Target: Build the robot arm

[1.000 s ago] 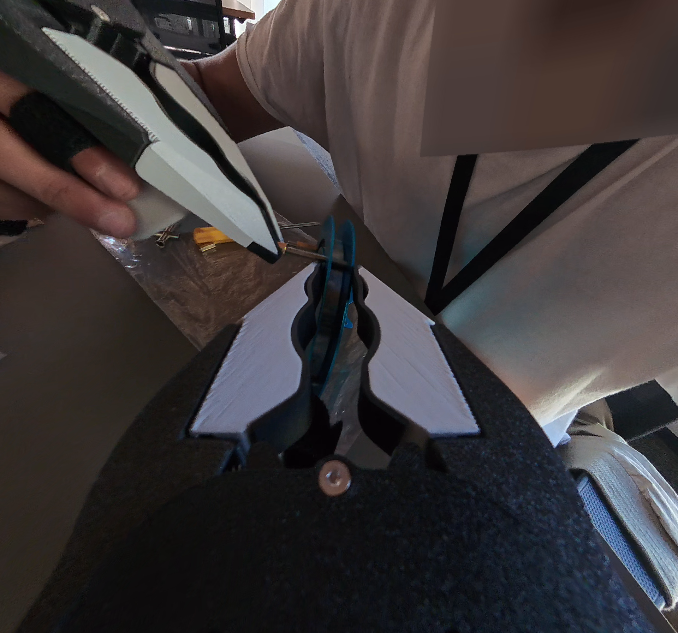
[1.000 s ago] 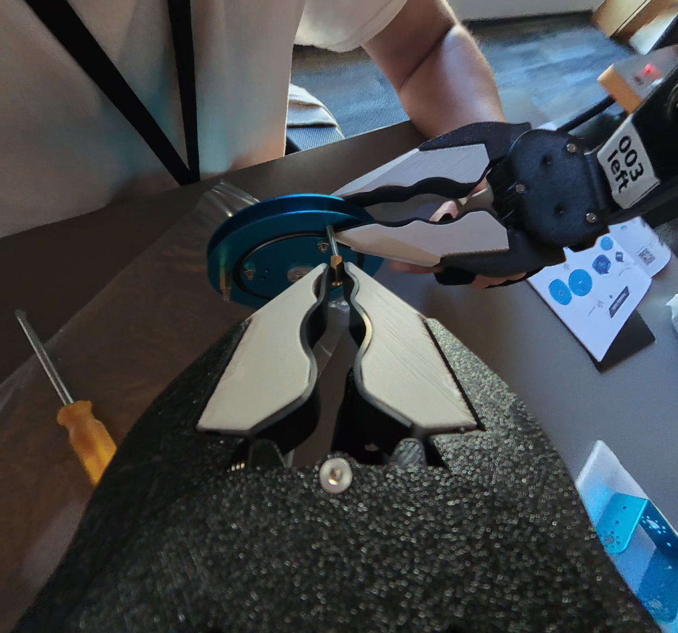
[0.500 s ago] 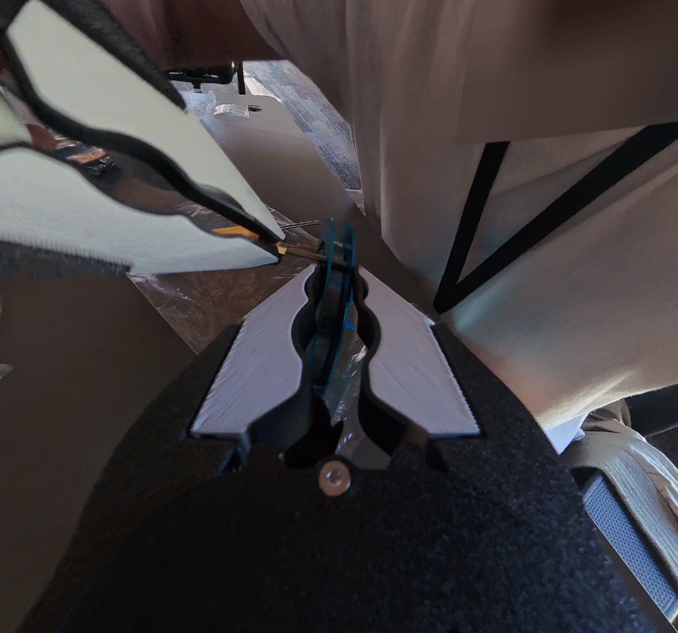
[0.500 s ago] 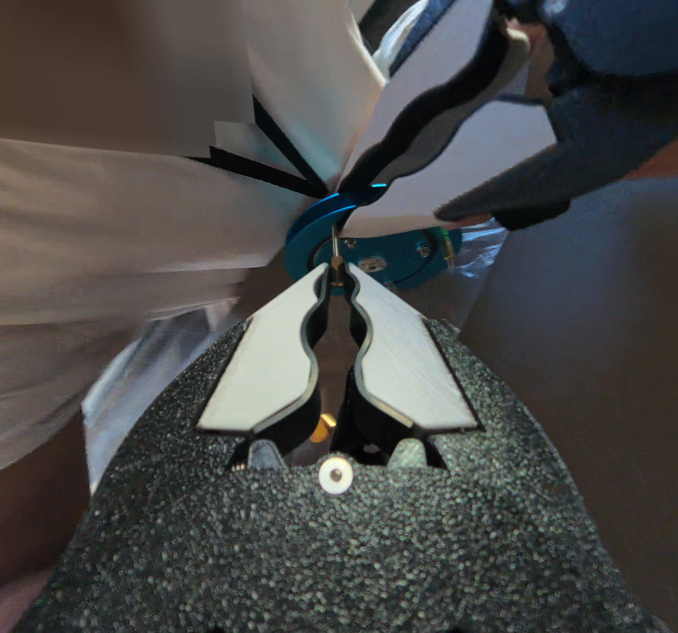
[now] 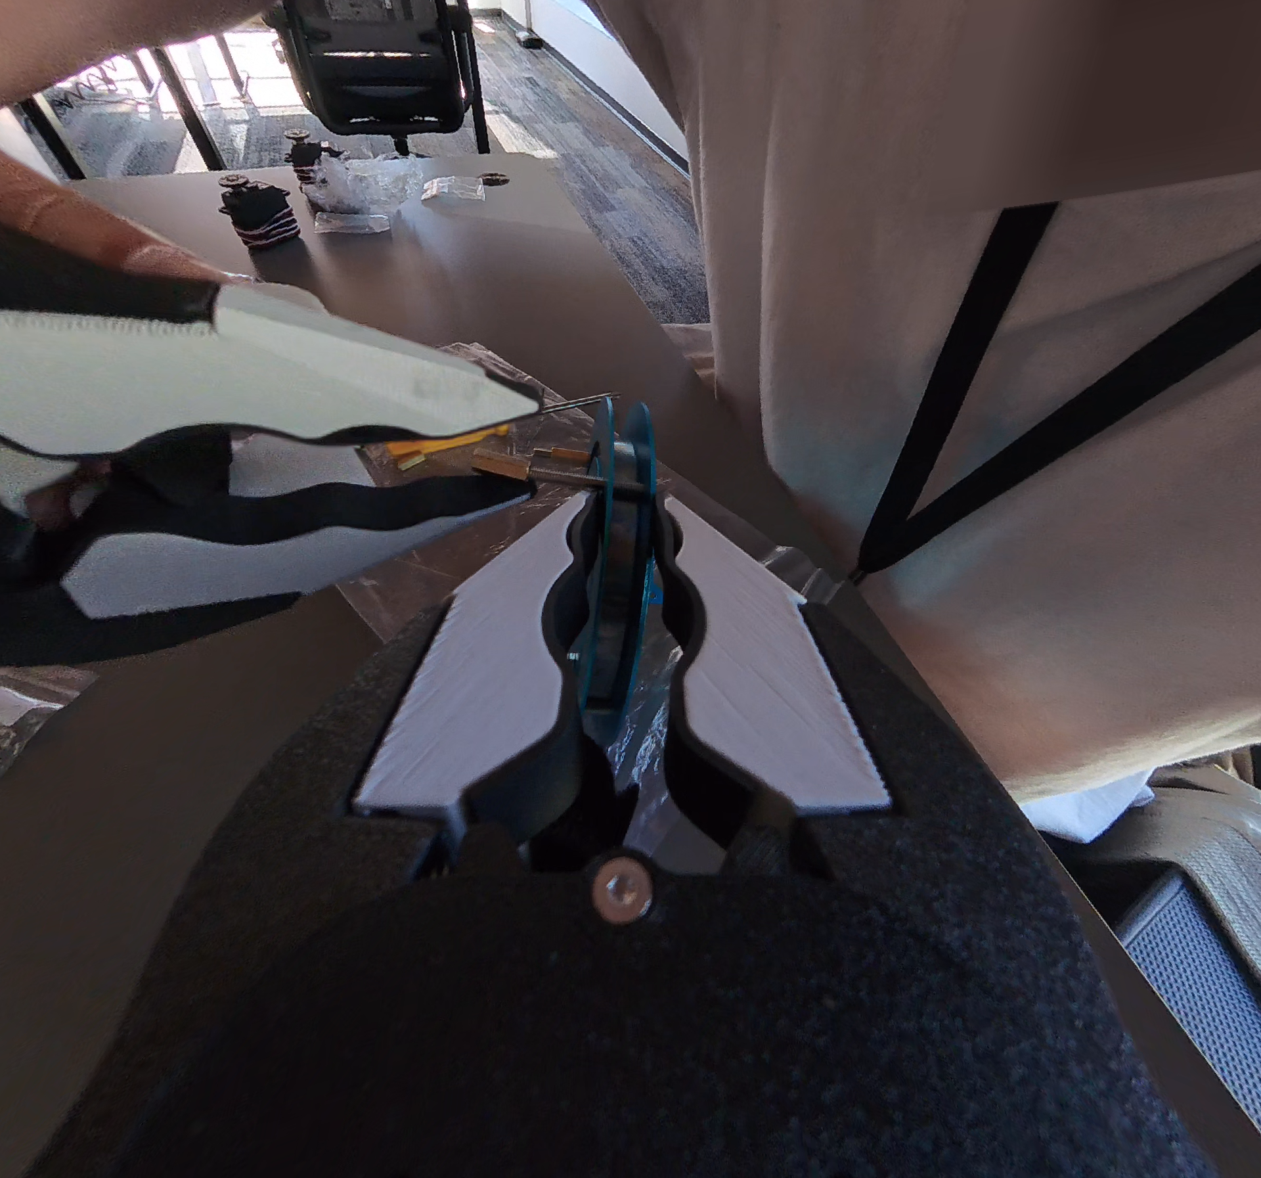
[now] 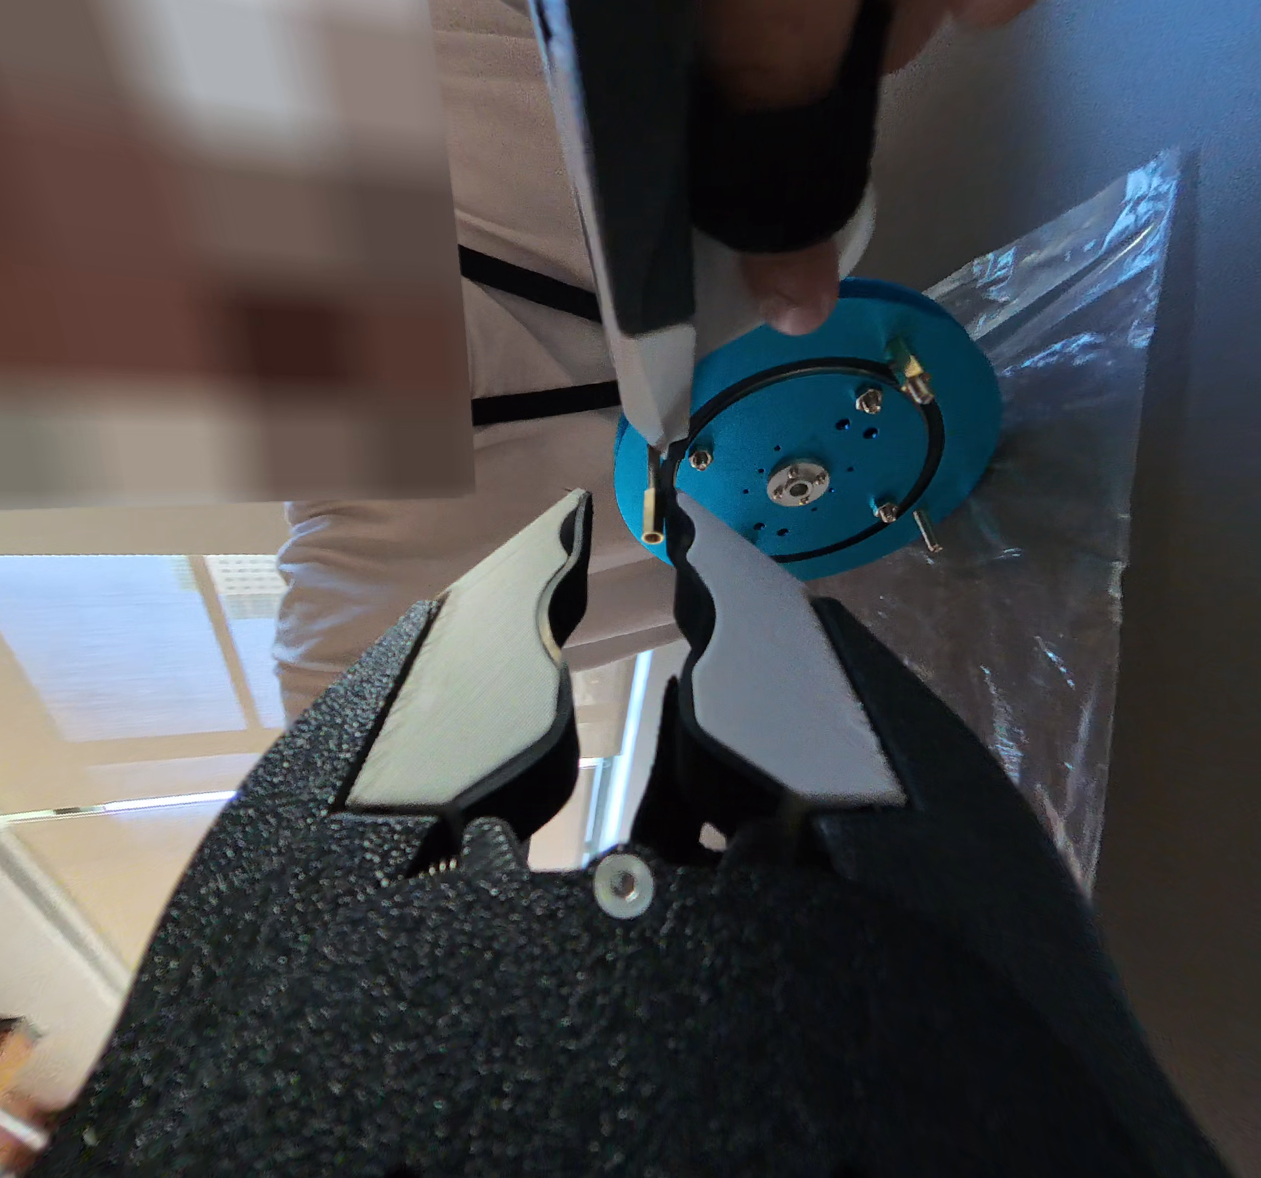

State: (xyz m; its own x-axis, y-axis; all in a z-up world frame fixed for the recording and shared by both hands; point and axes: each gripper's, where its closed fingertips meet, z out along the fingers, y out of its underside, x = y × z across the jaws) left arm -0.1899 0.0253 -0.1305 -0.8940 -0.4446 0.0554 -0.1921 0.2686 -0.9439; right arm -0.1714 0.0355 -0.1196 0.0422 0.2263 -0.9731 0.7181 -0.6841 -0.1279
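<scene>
My left gripper (image 5: 624,497) is shut on the rim of a blue metal disc (image 5: 640,442), held edge-on. In the right wrist view the disc (image 6: 819,394) shows its face, with a black ring, a silver hub, several nuts and small posts. A brass standoff (image 6: 653,512) sticks out of the disc near its rim. My right gripper (image 6: 631,507) is open, its tips on either side of the standoff, and does not clamp it. It also shows at the left of the left wrist view (image 5: 532,452), beside the standoff (image 5: 501,465). The left gripper's finger (image 6: 648,360) reaches down onto the disc.
A clear plastic bag (image 6: 1057,462) lies on the dark table (image 5: 443,271) under the disc. A yellow-handled screwdriver (image 5: 443,445) lies behind the right gripper. Servo motors (image 5: 259,217) and small bags (image 5: 361,183) sit at the far end. The person's white shirt (image 5: 887,258) is close on the right. My two grippers' fingertips are within a few centimetres of each other.
My right gripper has rolled around the standoff while shut on it, then opened its jaws. My left gripper has kept its hold on the blue disc.
</scene>
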